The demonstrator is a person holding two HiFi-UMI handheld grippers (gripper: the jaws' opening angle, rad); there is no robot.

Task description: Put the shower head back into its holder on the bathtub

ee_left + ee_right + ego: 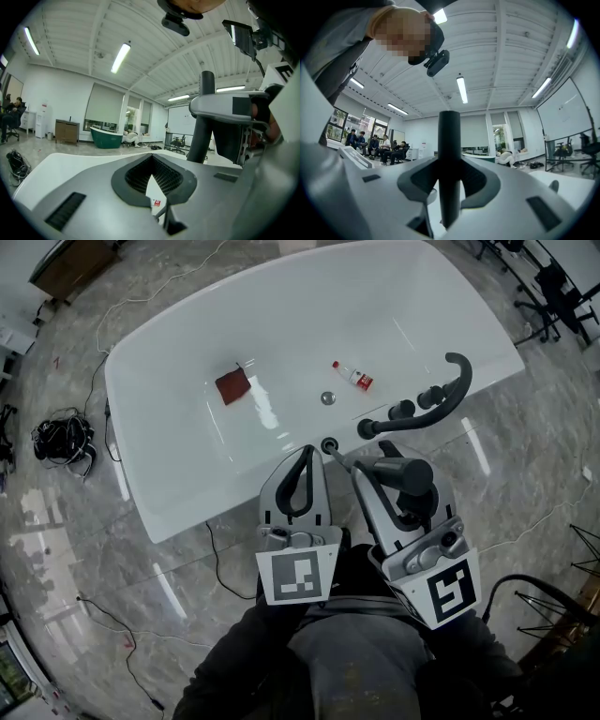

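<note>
The floor is shiny grey stone, and a bunch of black cables lies on it. Long lights glow on the white ceiling. Far off, by the white wall, stand a green tub and a brown cabinet.

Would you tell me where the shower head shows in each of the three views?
Head view: lower centre, shower head in the right gripper.
Left gripper view: right of centre, a dark upright shaft.
Right gripper view: dead centre, between the jaws.
Shared landmark: the white bathtub.
</note>
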